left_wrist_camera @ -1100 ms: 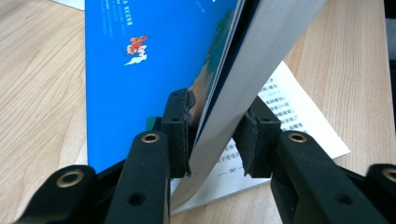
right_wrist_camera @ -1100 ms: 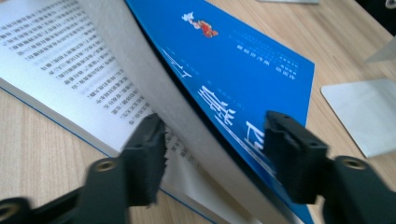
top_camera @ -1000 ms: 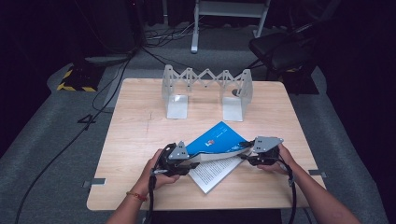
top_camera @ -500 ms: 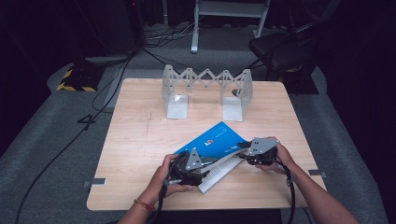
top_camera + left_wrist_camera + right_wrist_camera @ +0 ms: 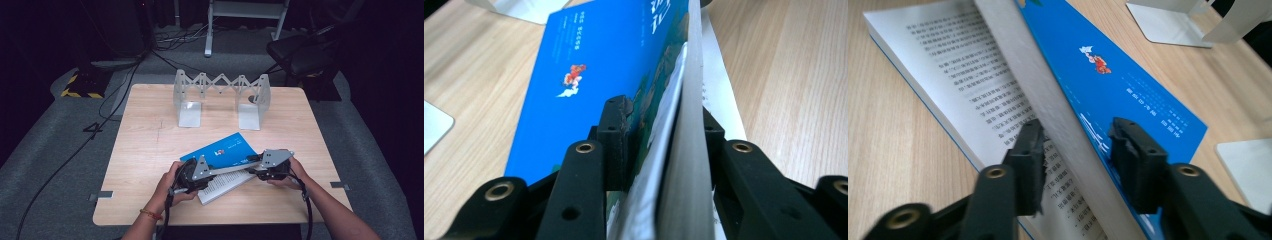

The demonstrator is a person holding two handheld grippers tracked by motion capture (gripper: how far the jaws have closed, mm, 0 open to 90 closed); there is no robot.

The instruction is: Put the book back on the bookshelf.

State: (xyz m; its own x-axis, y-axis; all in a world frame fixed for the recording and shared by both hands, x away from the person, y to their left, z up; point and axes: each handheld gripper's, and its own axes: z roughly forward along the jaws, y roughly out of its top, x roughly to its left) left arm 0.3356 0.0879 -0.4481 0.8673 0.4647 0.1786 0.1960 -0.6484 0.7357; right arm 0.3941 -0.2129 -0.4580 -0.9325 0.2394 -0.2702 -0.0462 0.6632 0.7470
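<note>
Wooden table (image 5: 150,150) bears a blue book (image 5: 227,150), half-open, left hand-held gripper (image 5: 664,135) clamping it.

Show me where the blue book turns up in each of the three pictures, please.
High view: the blue book lies open near the table's front edge, between both hands.
Left gripper view: its blue cover fills the upper left, with the lifted pages clamped edge-on.
Right gripper view: printed pages at left, cover at right.
Shared landmark: the small red figure on the cover.
</note>
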